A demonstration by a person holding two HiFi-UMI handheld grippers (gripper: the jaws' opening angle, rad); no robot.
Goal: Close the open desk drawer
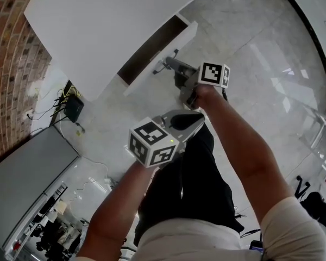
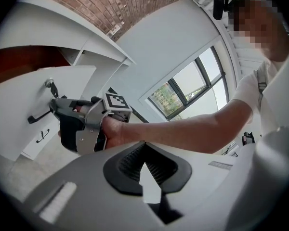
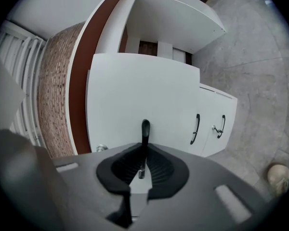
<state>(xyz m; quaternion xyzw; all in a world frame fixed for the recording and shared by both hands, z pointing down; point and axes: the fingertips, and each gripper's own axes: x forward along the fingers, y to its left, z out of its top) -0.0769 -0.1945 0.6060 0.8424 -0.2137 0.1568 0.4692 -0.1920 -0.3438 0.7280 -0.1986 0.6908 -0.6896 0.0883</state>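
Observation:
The white desk (image 1: 98,20) has its top drawer (image 1: 164,52) pulled out, showing a dark inside. My right gripper (image 1: 173,65) is at the drawer front (image 3: 144,90), shut on its black handle (image 3: 145,131), which runs up between the pads. In the left gripper view the same right gripper (image 2: 62,110) holds the handle (image 2: 38,116) below a round lock (image 2: 50,84). My left gripper (image 1: 195,123) hangs back from the desk, near the person's legs. It is shut (image 2: 147,165), with nothing between its pads.
Two lower drawer fronts with black handles (image 3: 196,129) sit below the open one, one with keys (image 3: 216,129) in its lock. A black box with cables (image 1: 73,107) lies on the floor by the brick wall (image 1: 11,53). A round pale object (image 3: 278,177) rests on the tiled floor.

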